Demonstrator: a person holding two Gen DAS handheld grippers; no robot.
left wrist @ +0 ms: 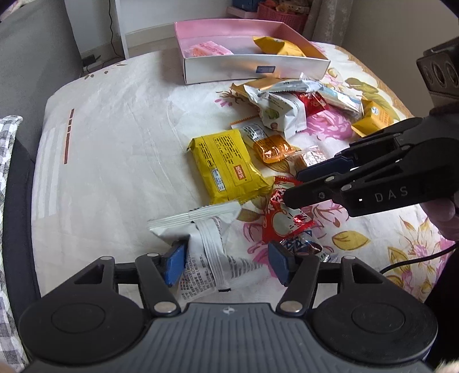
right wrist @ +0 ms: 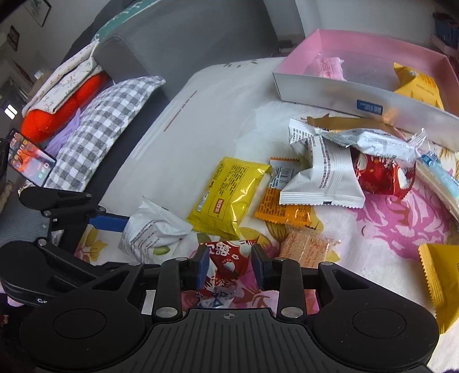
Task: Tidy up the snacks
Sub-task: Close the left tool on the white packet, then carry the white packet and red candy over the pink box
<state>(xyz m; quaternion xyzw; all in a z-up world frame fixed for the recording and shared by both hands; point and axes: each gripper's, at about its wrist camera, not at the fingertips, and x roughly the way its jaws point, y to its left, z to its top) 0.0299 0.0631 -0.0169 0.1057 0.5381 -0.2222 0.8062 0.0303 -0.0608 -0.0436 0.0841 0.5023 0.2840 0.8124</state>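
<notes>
Picking stage — right gripper spread around the red snack, left gripper spread around the white packet; next, close and carry to the far pink box.

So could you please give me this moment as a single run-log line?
left tool: open around white packet | right tool: open around red packet | pink box: two snacks inside

Grey sofa, checked pillow, white shelf, daylight.

the yellow packet is cut off, perhaps half, by the edge.
</notes>
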